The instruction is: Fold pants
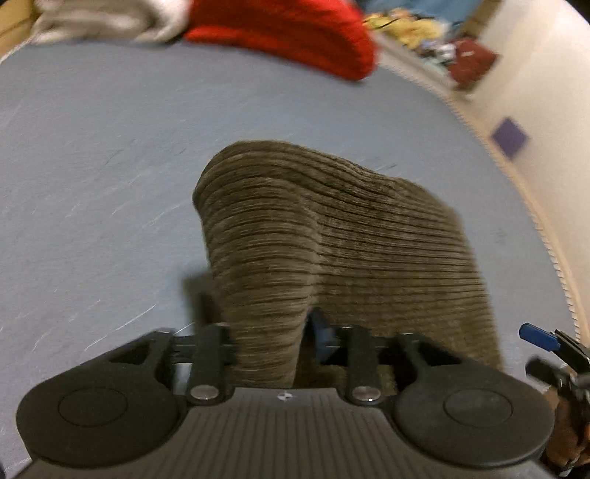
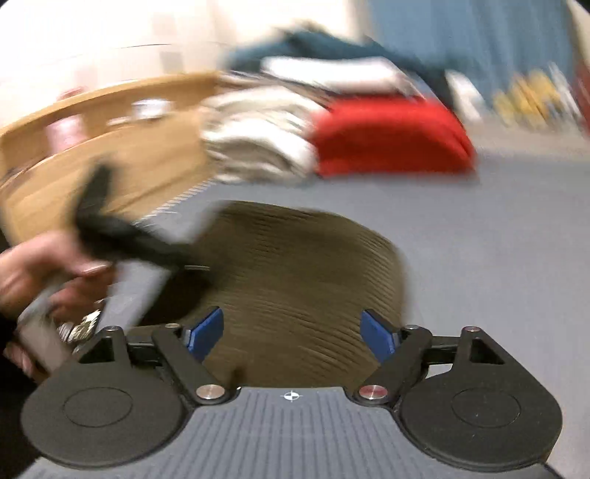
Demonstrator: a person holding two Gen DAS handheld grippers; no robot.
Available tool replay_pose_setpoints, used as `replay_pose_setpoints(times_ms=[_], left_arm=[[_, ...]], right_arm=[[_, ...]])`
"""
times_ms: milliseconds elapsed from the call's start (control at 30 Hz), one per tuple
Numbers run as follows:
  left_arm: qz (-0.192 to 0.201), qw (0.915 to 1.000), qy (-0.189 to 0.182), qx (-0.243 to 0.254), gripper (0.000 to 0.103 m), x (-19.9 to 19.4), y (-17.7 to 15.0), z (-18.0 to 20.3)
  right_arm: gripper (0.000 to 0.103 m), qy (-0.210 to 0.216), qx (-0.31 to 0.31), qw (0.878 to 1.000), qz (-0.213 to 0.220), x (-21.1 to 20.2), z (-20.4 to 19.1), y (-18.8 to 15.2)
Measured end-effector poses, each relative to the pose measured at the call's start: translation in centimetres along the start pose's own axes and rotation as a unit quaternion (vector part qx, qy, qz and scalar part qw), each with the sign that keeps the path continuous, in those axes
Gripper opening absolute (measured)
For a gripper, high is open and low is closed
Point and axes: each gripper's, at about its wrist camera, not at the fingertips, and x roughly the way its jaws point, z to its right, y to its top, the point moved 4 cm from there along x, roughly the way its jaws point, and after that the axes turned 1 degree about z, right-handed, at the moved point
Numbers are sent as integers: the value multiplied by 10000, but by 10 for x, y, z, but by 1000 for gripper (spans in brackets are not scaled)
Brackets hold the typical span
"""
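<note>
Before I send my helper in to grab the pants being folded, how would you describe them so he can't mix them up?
Find the blue-grey bed surface. Clothes are piled at its far end, a red garment beside pale grey ones. The pants lie apart, nearer, pinched by the left gripper: the only olive-brown, ribbed corduroy piece.

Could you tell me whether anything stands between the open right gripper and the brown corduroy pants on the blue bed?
Nothing visible does. The brown corduroy pants lie directly ahead of the right gripper, with its blue fingertips spread at the cloth's near edge. The left gripper already pinches a fold, off to the left.
</note>
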Motion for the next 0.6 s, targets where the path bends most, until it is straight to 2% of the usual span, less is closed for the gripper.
replay_pose_setpoints(times_ms=[33,67,100,233,333,400,467,500,567,600], left_arm=[[-110,9999,13,-113,73,6,1,-8],[-123,9997,9,-219,91,9,0,-15],[-104,9994,-46,-320,95,11,-1,-20],[-463,9914,-654,-1031,96,33,-5,-38],[-653,9876,-872,-1130,96,60,-13,-42],[-749,9857,-986,-1146,96,77,-15,-41],[-706,9895,-848,-933,91,82,-13,-33],[-682,9909,-798,-843,89,80,-11,-33],[-611,9932,-656,-742,75,76,-7,-24],[-531,9938,-662,-719,70,70,-6,-18]], right_arm=[[89,-113,242,9995,-194,16,7,-3],[90,-186,477,9979,-409,31,15,-7],[90,-195,729,9951,-639,45,23,-12],[95,170,1871,9743,-1245,81,41,-29],[95,509,2347,9600,-1442,93,45,-33],[91,600,2534,9542,-1474,99,48,-34],[70,552,2475,9564,-1452,100,48,-33],[55,514,2439,9579,-1424,98,48,-33],[42,502,2398,9603,-1337,93,50,-28],[40,511,2345,9624,-1270,88,50,-25]])
